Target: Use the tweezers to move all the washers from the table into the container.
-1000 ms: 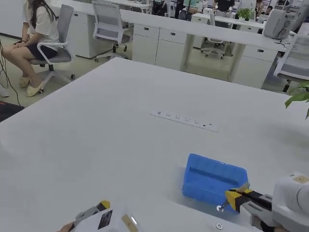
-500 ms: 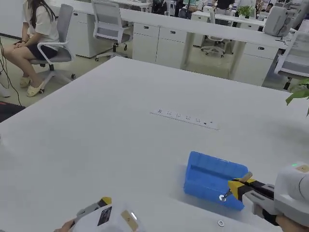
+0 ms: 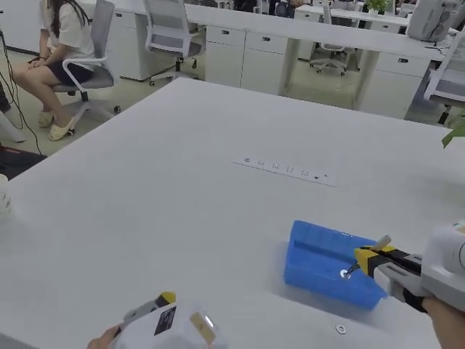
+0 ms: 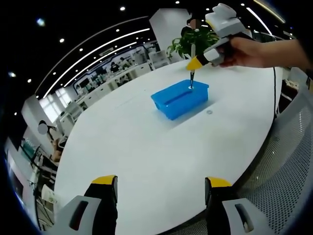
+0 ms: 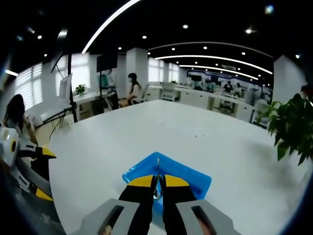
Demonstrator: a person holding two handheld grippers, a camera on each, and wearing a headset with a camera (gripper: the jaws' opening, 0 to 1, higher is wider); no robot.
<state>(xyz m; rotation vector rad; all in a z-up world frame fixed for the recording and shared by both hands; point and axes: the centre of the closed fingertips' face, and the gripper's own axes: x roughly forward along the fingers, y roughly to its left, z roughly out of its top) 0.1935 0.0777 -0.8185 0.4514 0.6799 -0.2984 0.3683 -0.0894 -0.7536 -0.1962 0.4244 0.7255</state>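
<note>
**Washer held at the tweezers' tip over the container**

The right gripper [image 3: 365, 259] is seen closed tight on the tweezers [image 3: 352, 269]. In the right gripper view its yellow-tipped jaws are pressed together around them with almost no gap. The tweezers are pointed forward and down from the jaws. A small washer [image 3: 344, 274] appears to be pinched at their tip, though it is too small for the grip to be confirmed. The tip is placed over the blue container [image 3: 312, 251], which lies directly ahead of and below the jaws, at the end nearest that gripper.

A second washer [image 3: 341, 329] is seen lying flat on the white table [image 3: 182, 189]. It is just beside the container's outer wall, below the right gripper and apart from the tweezers.

The left gripper [image 4: 161, 183] is held near the table's edge with its jaws spread wide and nothing between them. The container is well ahead of it and somewhat to its right. A power strip [image 3: 285, 171] is set in the table beyond the container, farther from both grippers.
</note>
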